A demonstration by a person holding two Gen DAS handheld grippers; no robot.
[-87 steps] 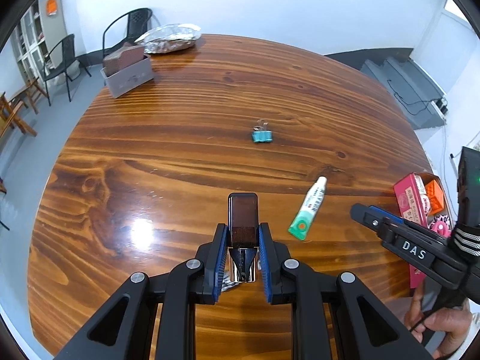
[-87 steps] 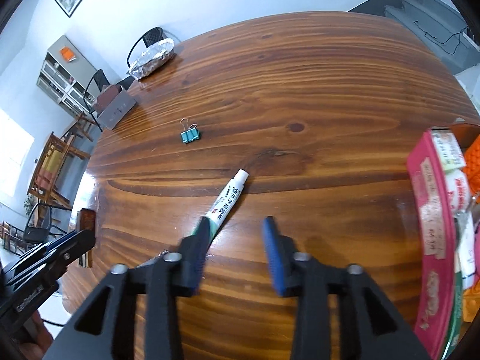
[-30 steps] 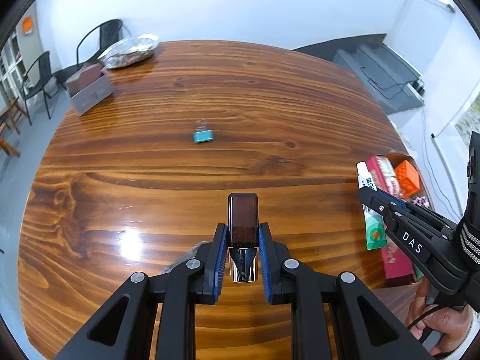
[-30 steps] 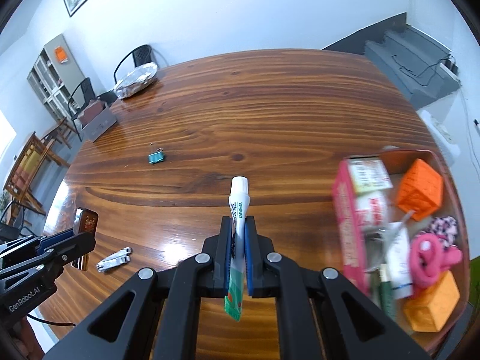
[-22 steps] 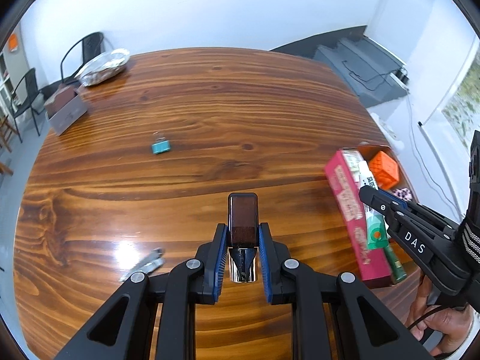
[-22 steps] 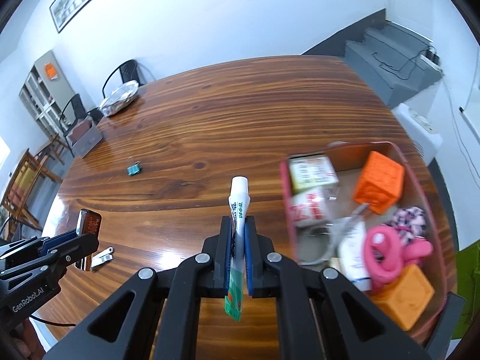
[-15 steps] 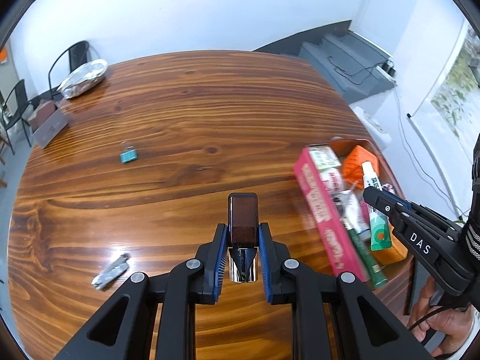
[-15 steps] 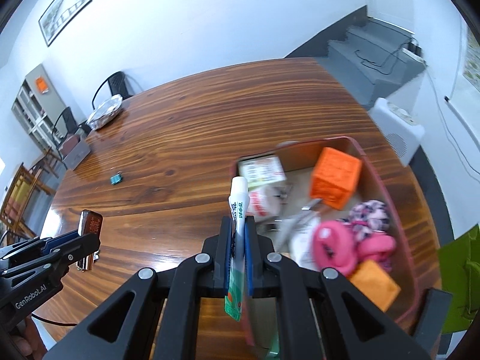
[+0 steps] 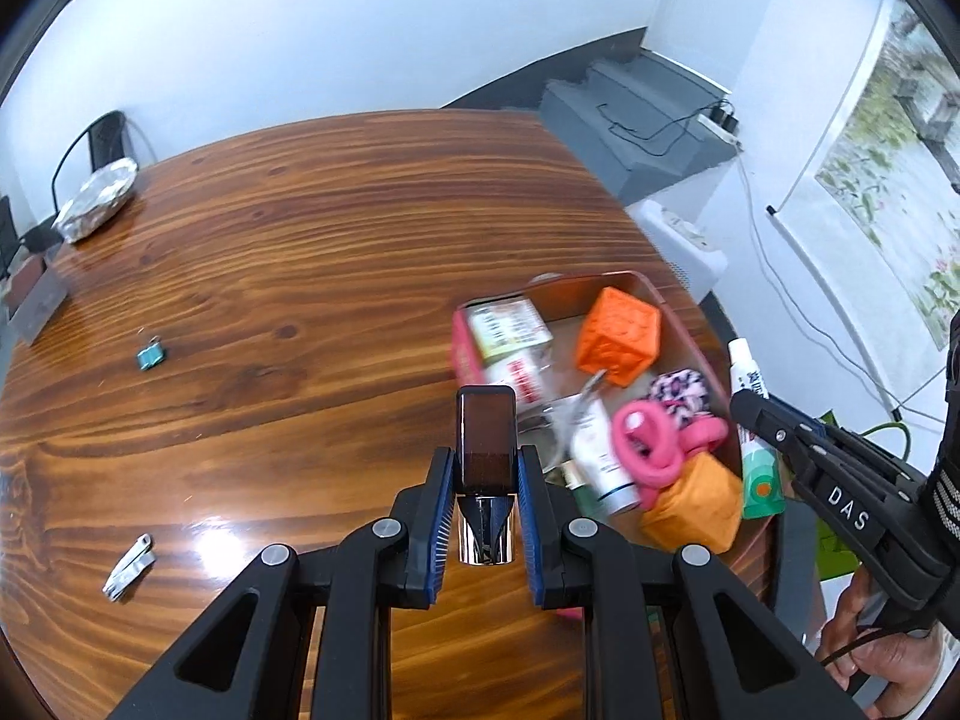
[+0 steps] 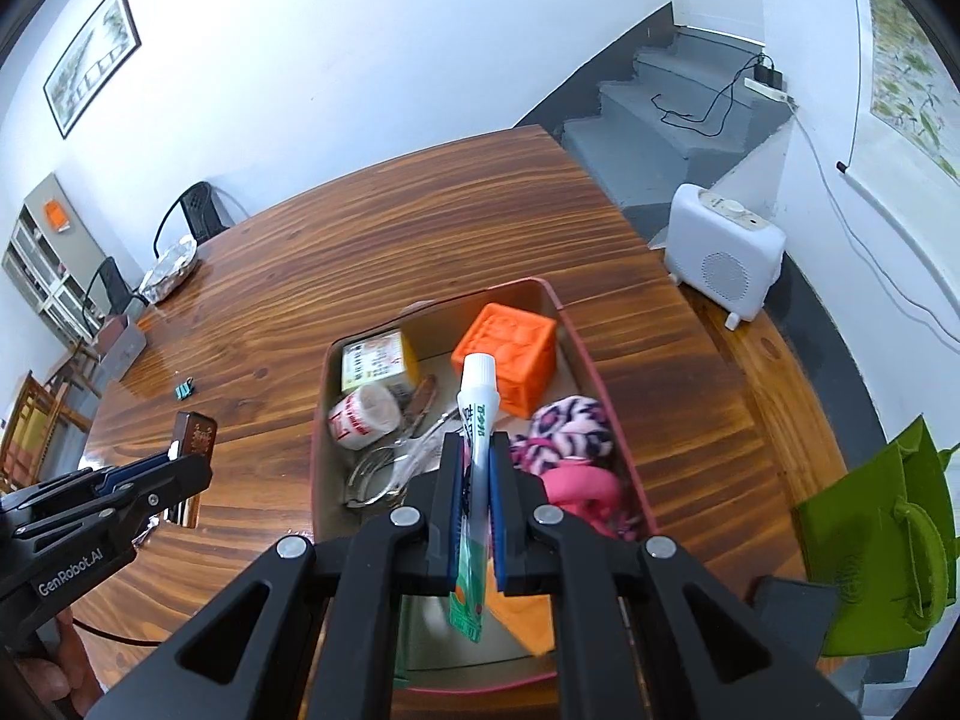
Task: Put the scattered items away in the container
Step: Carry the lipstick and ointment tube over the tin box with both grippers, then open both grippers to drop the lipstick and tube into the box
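Note:
My left gripper is shut on a brown lighter with a chrome base and holds it above the table just left of the pink box. My right gripper is shut on a white-and-green tube and holds it over the pink box. The tube also shows in the left wrist view. The box holds an orange cube, a pink toy, scissors and several other items. A teal binder clip and a nail clipper lie on the table.
A foil-covered dish and a grey box sit at the table's far left edge. A white heater stands beyond the table, a green bag at the right. Stairs rise behind.
Both grippers have swung to the right with their loads. The tube, picked off the table earlier, is now above the pink box; the lighter is now beside it.

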